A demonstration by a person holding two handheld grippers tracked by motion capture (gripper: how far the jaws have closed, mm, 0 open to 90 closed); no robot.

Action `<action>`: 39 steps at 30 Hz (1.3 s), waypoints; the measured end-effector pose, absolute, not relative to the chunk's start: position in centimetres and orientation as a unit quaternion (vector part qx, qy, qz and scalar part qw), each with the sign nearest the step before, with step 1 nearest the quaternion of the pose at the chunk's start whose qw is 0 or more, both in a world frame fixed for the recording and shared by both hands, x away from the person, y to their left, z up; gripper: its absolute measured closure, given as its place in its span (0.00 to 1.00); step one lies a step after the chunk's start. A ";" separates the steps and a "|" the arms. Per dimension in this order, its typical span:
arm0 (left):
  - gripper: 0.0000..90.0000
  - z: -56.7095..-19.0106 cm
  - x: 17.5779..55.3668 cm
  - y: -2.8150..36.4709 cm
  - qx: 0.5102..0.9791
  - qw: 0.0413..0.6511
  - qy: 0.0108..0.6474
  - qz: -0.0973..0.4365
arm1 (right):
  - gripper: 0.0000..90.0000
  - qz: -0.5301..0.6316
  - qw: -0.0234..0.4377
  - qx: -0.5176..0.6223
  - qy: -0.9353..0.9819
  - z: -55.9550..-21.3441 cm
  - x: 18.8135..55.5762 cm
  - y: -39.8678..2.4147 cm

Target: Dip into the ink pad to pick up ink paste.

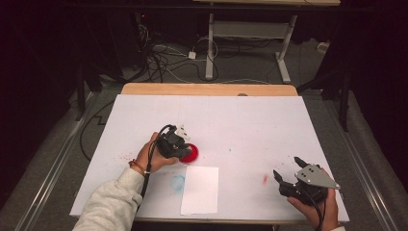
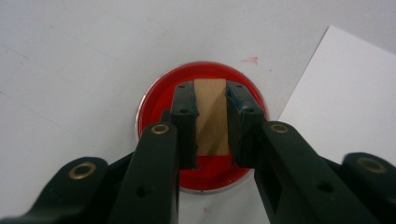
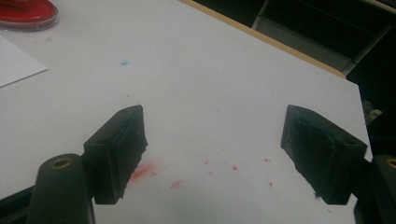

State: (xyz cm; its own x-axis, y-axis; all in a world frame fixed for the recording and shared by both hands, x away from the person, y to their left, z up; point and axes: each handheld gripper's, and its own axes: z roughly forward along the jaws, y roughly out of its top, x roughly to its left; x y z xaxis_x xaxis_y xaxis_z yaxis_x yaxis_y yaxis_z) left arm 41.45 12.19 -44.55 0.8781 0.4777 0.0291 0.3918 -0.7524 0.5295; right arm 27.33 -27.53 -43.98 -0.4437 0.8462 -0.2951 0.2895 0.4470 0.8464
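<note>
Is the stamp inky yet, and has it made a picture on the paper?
In hand: the left gripper clamps a wooden stamp block over the red ink pad, apparently inking it. Left: the white paper sheet looks blank, so no print yet. The right gripper waits open. Red smudges mark the table.

The table [image 1: 269,115] has a white top with a light wooden edge along its far side, and stands on a grey floor [image 1: 332,125]. Beyond it, a tangle of cables [image 1: 163,60] lies near the white legs of another desk [image 1: 250,33]. The surroundings are dark, black at both sides
</note>
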 end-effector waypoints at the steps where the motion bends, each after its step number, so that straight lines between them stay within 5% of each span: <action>1: 0.82 -44.9 41.5 12.2 0.933 0.264 0.233 0.081 | 0.25 0.373 0.372 0.373 0.764 -44.0 27.3 -27.5; 39: 0.82 -45.6 41.5 12.9 0.917 0.297 0.258 0.070 | 0.25 0.365 0.378 0.370 0.766 -44.0 27.1 -27.5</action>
